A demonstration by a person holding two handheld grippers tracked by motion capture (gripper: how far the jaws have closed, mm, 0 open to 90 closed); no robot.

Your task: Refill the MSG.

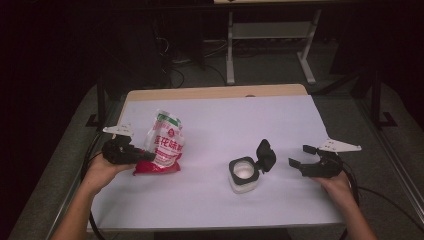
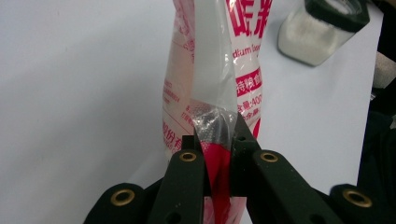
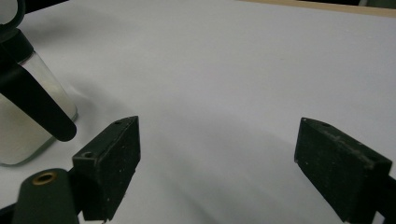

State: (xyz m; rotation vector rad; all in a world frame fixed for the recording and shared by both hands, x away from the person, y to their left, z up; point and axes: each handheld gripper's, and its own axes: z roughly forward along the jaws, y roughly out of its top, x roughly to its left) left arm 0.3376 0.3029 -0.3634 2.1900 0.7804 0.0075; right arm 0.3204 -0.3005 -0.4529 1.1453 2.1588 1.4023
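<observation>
Item: red-and-white bag (image 1: 164,145), standing left of the glass jar (image 1: 243,175), well apart from it. The left gripper (image 1: 142,156) has its jaws clamped on the bag's lower edge, pinching crumpled film. Jar: open, black flip lid (image 1: 265,155) raised, white granules inside. The right gripper (image 1: 298,156), just right of the jar, has its jaws spread wide with nothing between them. Risk: thin film may slip or tear, spilling the contents; the unsteadied jar could tip if bumped.
</observation>
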